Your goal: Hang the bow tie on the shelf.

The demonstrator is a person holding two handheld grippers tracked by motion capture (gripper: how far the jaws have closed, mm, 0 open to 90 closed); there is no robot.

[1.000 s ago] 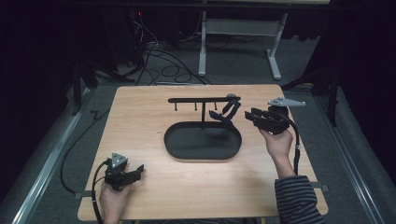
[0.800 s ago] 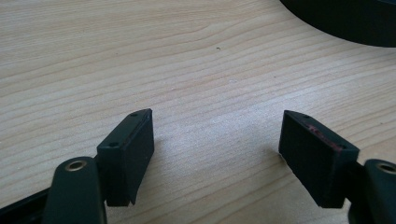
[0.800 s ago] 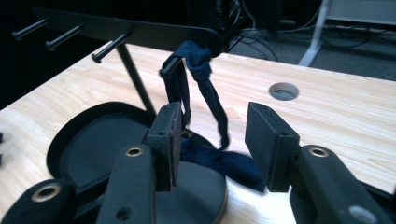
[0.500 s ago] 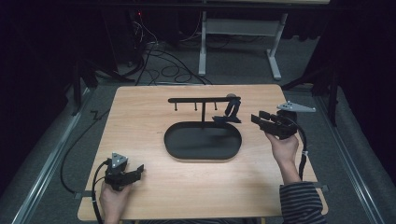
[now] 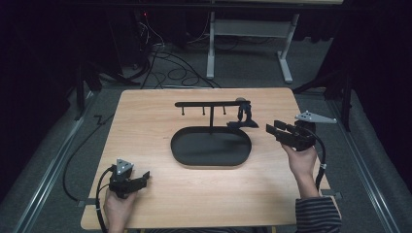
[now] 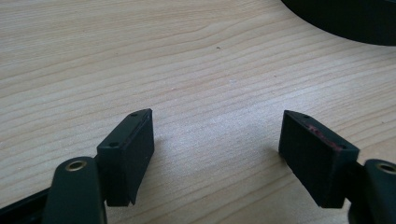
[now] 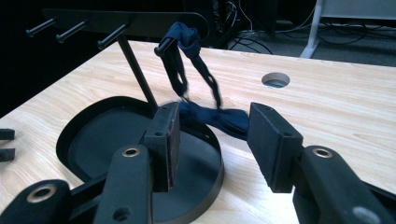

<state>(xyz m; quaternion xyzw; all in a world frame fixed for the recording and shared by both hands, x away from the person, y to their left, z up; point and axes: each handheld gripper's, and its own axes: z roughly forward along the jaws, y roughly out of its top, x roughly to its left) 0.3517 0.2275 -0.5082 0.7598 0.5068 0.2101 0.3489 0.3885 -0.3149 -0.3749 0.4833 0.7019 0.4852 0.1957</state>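
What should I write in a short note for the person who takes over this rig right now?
Left gripper: open, holds nothing, low over the table at its near left corner.
Right gripper: open, holds nothing, just right of the stand.
Dark blue strap: looped over the stand's rightmost peg, its lower end on the rim of the black tray.
Done: strap hung.
Left: three pegs free; nothing else to hang in sight.

dark blue strap looped over the stand's rightmost peg, hanging slack (twin strands), lower end bunched by the oval tray's rim
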